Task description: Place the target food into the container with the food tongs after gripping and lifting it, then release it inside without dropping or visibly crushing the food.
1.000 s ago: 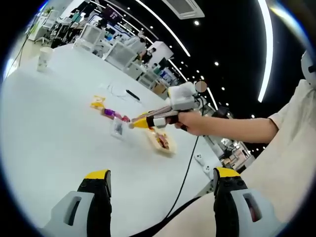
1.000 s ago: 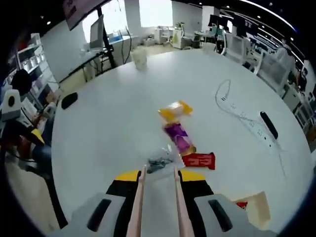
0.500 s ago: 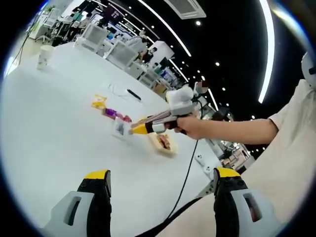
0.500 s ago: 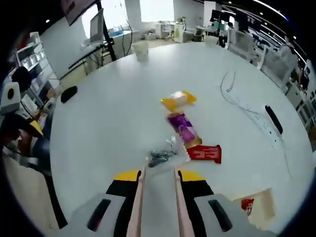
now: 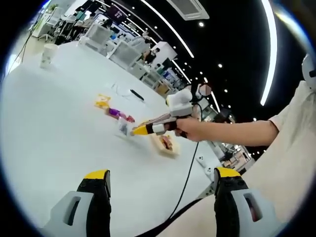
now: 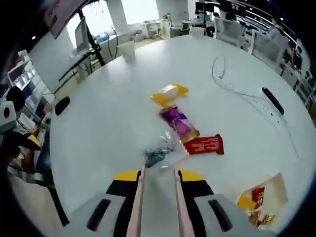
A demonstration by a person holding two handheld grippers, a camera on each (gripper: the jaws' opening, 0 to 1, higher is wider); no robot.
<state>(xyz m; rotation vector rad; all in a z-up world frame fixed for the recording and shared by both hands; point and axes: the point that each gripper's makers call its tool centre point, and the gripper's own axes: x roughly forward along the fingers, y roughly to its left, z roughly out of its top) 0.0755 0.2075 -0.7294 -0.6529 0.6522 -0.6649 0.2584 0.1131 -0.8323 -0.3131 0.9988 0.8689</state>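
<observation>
Crinkly clear-wrapped snack (image 6: 157,156), light and slippery, is lying just ahead of tongs (image 6: 158,197) clenched in the right gripper (image 6: 159,185); best pinched mid-body.

Table: large white round top (image 6: 108,113), also seen in left gripper view (image 5: 44,128).
Ceiling: dark, w/ long curved light strips (image 5: 269,49), small round spots & a vent panel (image 5: 183,7).
Windows: bright panes at far wall (image 6: 138,10).
Furniture: office desks & white mesh chairs (image 5: 98,34) beyond table; monitor on stand (image 6: 81,34) at left.
Shelving: white racks w/ bins (image 6: 17,74) seen at left edge.
Floor: pale, glimpsed past table edge.
</observation>
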